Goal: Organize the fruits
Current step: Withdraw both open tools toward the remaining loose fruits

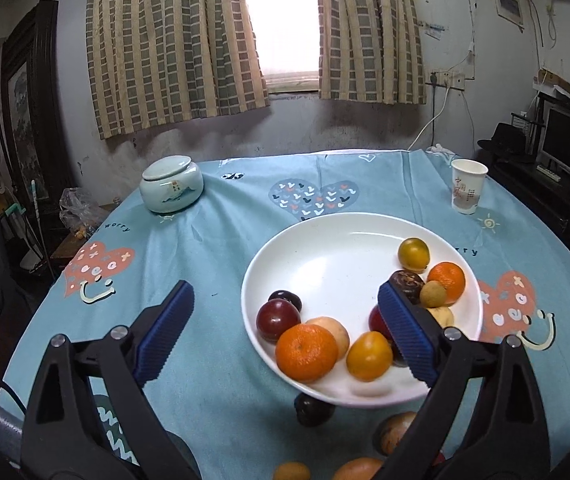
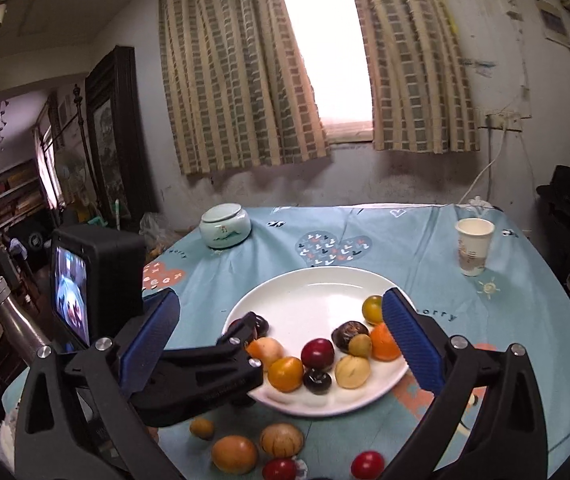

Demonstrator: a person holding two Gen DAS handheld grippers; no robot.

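Observation:
A white plate (image 1: 325,256) (image 2: 313,296) on the blue tablecloth holds several small fruits: oranges (image 1: 306,352), yellow tomatoes (image 1: 369,356), dark red plums (image 1: 278,320) and pale round fruits. My left gripper (image 1: 285,332) is open and empty, its fingers straddling the plate's near left rim. In the right wrist view its black body (image 2: 205,376) reaches over the plate's left edge. My right gripper (image 2: 281,340) is open and empty above the plate's near side. Loose fruits lie on the cloth in front of the plate: an orange one (image 2: 234,454), a brown one (image 2: 282,440), red ones (image 2: 367,465).
A pale green lidded jar (image 1: 171,186) (image 2: 225,227) stands at the back left. A paper cup (image 1: 468,191) (image 2: 473,246) stands at the back right. A steel bottle (image 2: 13,320) is at the left, off the table. The table's round edge falls away on both sides.

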